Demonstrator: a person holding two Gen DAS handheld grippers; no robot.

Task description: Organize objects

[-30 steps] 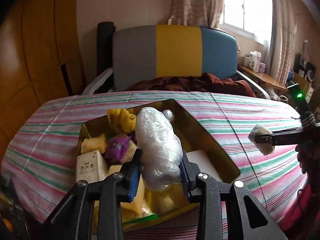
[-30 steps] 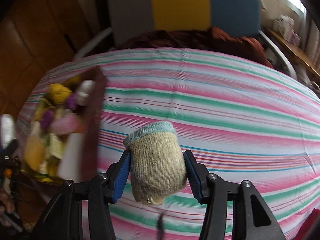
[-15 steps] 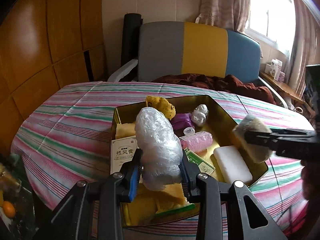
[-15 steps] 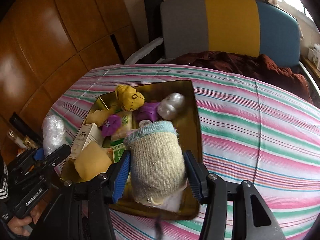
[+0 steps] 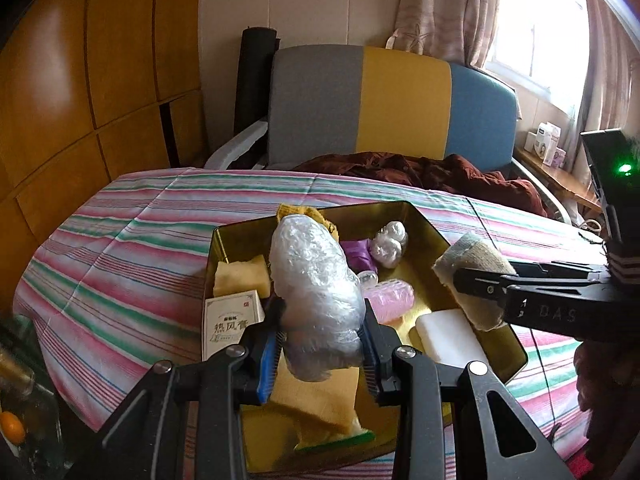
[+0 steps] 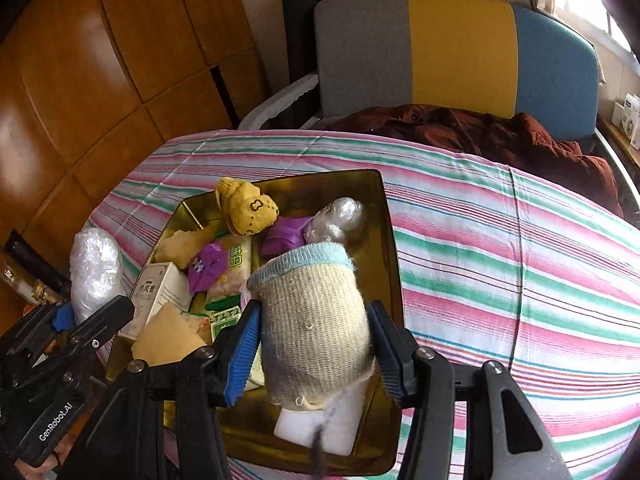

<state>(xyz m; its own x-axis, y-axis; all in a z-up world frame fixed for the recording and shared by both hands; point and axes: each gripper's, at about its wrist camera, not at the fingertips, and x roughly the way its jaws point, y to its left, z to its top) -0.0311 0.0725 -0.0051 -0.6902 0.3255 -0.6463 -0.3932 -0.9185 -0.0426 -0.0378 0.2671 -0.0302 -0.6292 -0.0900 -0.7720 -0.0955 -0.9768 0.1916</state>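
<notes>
Over the near end of a gold tin tray (image 5: 424, 222) sitting on the striped tablecloth (image 5: 120, 264), the left gripper (image 5: 322, 354) is clamping a crinkled clear-plastic bundle (image 5: 316, 300) between its blue pads, the bundle standing upright above the tray's contents. From the right side, the right gripper (image 6: 316, 354) is squeezing a rolled beige sock with a light-blue cuff (image 6: 314, 320) — its jaws are pressing both flanks of the roll, which is hanging above the tray's right half, over a white block (image 6: 320, 426) lying on the tray floor.

Inside the tray, a yellow knitted toy (image 6: 246, 208) is lying at the far end, with a purple wrapper (image 6: 286, 234) and a small silvery plastic ball (image 6: 338, 218) just beside it. A white medicine box with Chinese print (image 5: 230, 320) is leaning against the left wall, a yellow sponge (image 5: 240, 278) is sitting behind it, and a pink ridged roll (image 5: 390, 300) is resting near the middle — next to the white block.

Beyond the table, a chair with grey, yellow and blue panels (image 5: 400, 104) is standing with a dark red garment (image 5: 424, 170) heaped on its seat
</notes>
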